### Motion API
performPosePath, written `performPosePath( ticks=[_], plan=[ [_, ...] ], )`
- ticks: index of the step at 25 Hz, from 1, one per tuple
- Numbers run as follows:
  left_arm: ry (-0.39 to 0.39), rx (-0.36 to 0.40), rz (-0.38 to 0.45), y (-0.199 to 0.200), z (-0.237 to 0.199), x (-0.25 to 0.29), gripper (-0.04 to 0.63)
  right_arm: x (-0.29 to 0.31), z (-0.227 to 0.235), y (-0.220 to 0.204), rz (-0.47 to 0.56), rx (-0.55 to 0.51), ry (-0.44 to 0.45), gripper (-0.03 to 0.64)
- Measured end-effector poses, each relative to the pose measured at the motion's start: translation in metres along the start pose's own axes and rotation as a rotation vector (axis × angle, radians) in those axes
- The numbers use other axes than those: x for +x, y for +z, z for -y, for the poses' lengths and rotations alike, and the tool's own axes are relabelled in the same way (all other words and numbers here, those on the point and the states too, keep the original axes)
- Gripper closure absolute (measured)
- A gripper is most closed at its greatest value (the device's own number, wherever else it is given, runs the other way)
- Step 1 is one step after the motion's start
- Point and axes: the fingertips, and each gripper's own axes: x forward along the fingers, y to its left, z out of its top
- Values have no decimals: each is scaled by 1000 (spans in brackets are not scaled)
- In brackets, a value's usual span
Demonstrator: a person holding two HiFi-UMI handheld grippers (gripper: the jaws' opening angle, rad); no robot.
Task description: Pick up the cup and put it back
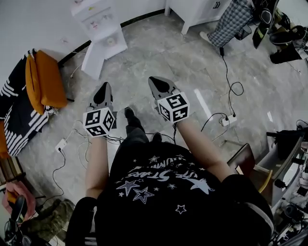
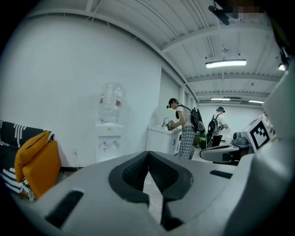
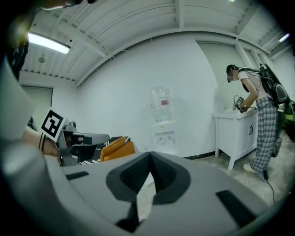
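No cup shows in any view. Both grippers are held out in front of me over a grey marbled floor, pointing toward a white water dispenser (image 1: pixel 103 38) against the far wall. My left gripper (image 1: pixel 103 87) has its jaws closed tip to tip with nothing between them, which its own view confirms (image 2: pixel 148 153). My right gripper (image 1: pixel 155 80) is also shut and empty (image 3: pixel 150 154). The dispenser with its clear bottle appears ahead in the left gripper view (image 2: pixel 109 133) and the right gripper view (image 3: pixel 162 124).
An orange cushion (image 1: pixel 45 79) lies on a striped blanket at the left. A white cabinet (image 1: pixel 197 12) stands at the back right, with a person in plaid trousers (image 1: pixel 231 21) beside it. Cables and a power strip (image 1: pixel 226 120) trail across the floor at the right.
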Motion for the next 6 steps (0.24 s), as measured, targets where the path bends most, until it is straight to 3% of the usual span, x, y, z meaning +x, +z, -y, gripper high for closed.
performPosePath(
  ticks=[6],
  plan=[
    [-1,-2,-11,-11,18,-21,586,-13,1,-5,-3,5,1,612]
  ],
)
